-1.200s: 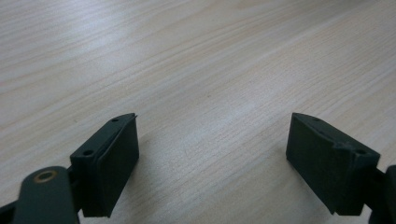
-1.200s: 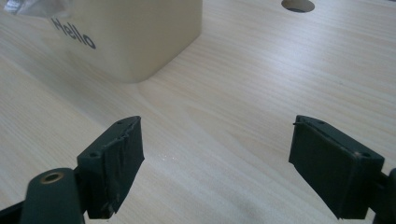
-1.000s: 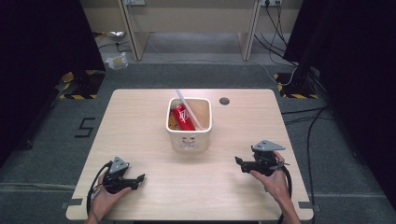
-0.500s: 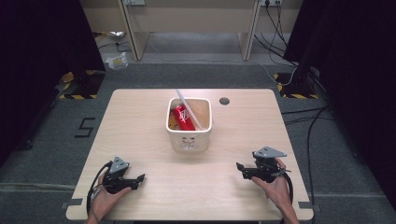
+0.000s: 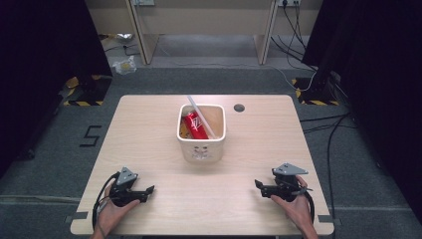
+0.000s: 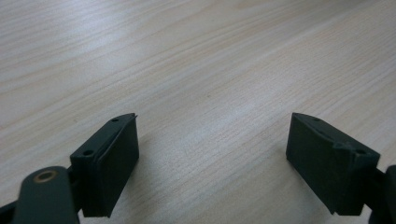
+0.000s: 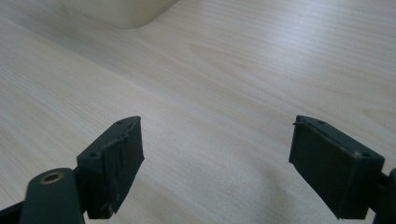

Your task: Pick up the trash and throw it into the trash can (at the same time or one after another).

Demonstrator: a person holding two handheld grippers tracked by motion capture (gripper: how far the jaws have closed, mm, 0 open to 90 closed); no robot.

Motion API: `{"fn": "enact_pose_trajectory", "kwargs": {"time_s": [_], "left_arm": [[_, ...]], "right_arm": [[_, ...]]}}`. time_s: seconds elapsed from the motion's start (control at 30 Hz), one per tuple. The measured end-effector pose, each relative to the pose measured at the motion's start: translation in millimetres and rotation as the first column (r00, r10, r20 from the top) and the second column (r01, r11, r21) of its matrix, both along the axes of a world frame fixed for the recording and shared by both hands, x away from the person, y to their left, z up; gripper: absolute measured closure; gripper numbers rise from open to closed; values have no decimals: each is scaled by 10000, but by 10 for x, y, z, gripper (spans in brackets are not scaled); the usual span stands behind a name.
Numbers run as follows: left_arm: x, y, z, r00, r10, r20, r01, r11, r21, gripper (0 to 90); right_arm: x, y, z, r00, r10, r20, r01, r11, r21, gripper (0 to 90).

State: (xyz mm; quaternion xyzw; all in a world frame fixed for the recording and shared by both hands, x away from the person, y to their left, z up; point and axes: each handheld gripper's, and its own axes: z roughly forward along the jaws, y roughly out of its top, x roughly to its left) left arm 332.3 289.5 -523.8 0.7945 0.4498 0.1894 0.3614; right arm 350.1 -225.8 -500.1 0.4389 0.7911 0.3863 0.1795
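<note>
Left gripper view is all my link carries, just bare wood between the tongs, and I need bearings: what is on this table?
Observer: A cream tub stands mid-table, ahead of both hands.
Operator: Anything in it?
Observer: A red can lies inside, with a white straw slanting across it.
Operator: And the other tongs?
Observer: The right tongs are open over bare wood, with a corner of the tub at the top of the right gripper view.

Even overhead light; dim, dark surroundings; soft shadows under sharp jaws; slight blur.
</note>
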Motion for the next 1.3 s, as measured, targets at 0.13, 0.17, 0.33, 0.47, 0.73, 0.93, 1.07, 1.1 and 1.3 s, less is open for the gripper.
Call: {"fn": "enact_pose_trajectory", "kwargs": {"time_s": [0.13,0.17,0.33,0.47,0.73,0.93,1.07,1.1,1.3], "left_arm": [[0,0,0,10000,4,3,-4,10000,-2,162],[0,0,0,10000,4,3,-4,10000,-1,162],[0,0,0,10000,-2,1,2,10000,2,162],[0,0,0,10000,-2,1,2,10000,3,162],[0,0,0,10000,-1,2,1,10000,4,162],[0,0,0,10000,4,4,-4,10000,0,162],[0,0,0,10000,3,2,-3,10000,1,162],[0,0,0,10000,2,2,-2,10000,4,162],[0,0,0,10000,-3,0,3,10000,5,162]], "right_arm": [[-26,-1,-43,10000,-57,-74,56,9998,-194,171],[-31,-5,-51,10000,-48,-82,46,9997,-226,171],[-55,-14,-87,9998,-114,-179,109,9995,-285,170],[-75,-18,-108,9998,-102,-179,95,9993,-362,170],[-127,-9,-113,9998,-112,-165,103,9987,-505,169],[-150,15,-130,9998,-66,-193,51,9972,-750,165],[-158,32,-161,9997,-38,-237,16,9959,-900,156],[-160,34,-162,9997,-11,-227,-10,9958,-913,155],[-176,44,-163,9996,-44,-276,18,9956,-941,145]]}}
